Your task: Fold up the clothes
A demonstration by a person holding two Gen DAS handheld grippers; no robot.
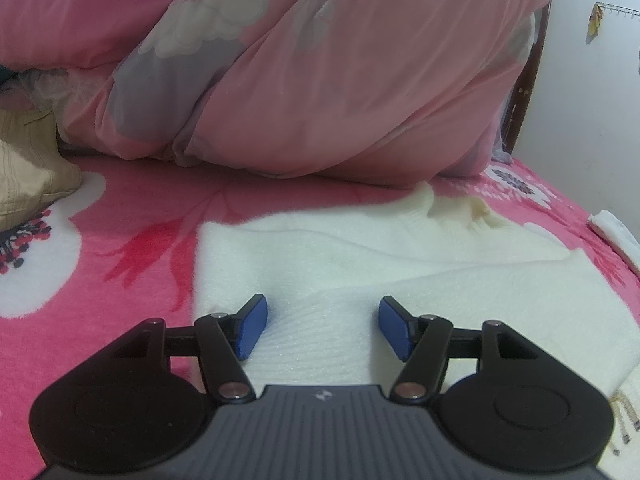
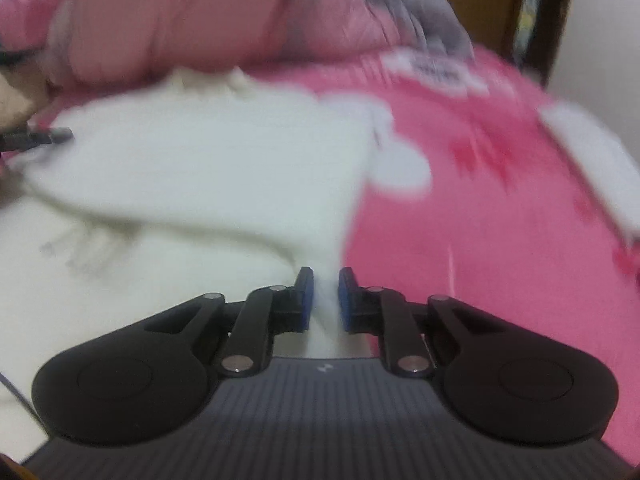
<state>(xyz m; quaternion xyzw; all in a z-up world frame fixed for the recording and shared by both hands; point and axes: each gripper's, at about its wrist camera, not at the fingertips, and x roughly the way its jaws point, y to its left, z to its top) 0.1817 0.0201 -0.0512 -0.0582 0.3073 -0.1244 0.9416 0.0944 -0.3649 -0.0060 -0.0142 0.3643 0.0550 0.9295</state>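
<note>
On the pink bed (image 1: 120, 248), the white knit sweater (image 1: 360, 264) lies spread, its edge pinched in the right gripper (image 2: 326, 300), seemingly to fold it, while the left gripper (image 1: 322, 328) hovers over it, jaws wide and empty.

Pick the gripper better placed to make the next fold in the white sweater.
Right. The right gripper already pinches the white sweater's edge; the left gripper is open above it, holding nothing.

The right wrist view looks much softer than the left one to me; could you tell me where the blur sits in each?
Right wrist view: motion smear across the white sweater and pink blanket, while the right tool stays crisp. Left wrist view: sharp throughout, left tool included, with fisheye bending at the edges.
</note>
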